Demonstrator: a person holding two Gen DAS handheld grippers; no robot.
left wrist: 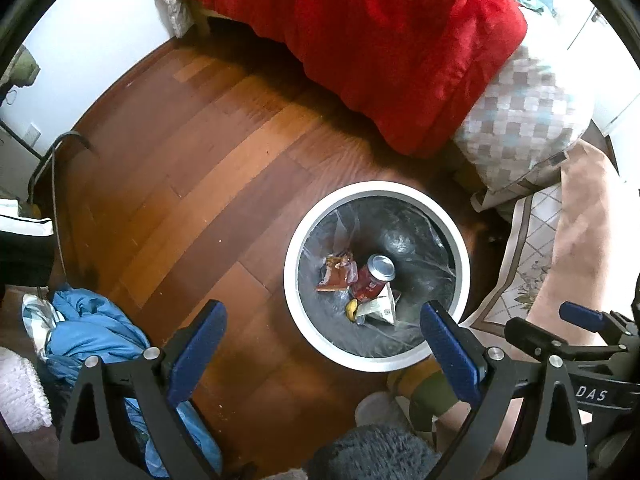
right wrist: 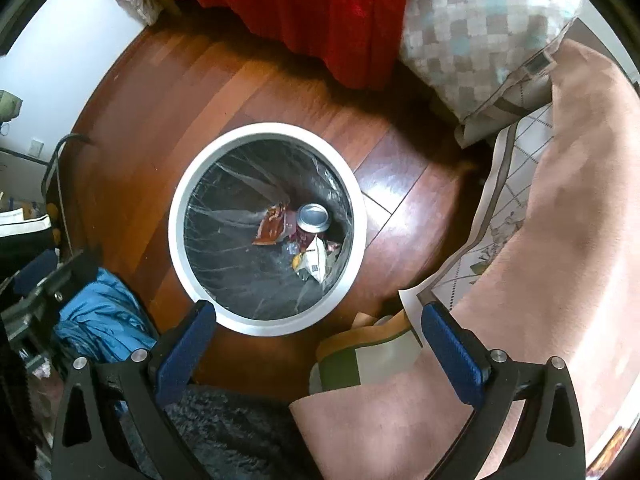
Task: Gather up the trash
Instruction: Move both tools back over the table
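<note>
Left gripper [left wrist: 322, 334] hangs wide open and empty above the wooden floor [left wrist: 192, 168], beside a white trash bin [left wrist: 294, 292] holding a red soda can [left wrist: 374, 278] and wrappers [left wrist: 336, 274].

Right gripper [right wrist: 318, 338], likewise spread and empty, hovers just past the bin [right wrist: 176, 236]; the can [right wrist: 314, 218] lies inside.

This is a home bedroom. A bed draped with a thick red blanket [left wrist: 384, 48] fills the scene from 11 to 1 o'clock, and a grey-and-beige checked pillow [left wrist: 524, 116] hangs off its edge at 2 o'clock. The reddish-brown wooden plank floor [left wrist: 192, 168] meets a plain white wall [left wrist: 100, 28] at 10 o'clock. A round white waste bin lined with a clear plastic bag [left wrist: 294, 292] stands on the floor near the bed, holding a drink can and snack wrappers. A crumpled blue garment [left wrist: 92, 324] lies at 8 o'clock, a pale floral-bordered rug [left wrist: 524, 256] at 4 o'clock, and a dark shaggy mat [right wrist: 236, 436] at 6 o'clock.
</note>
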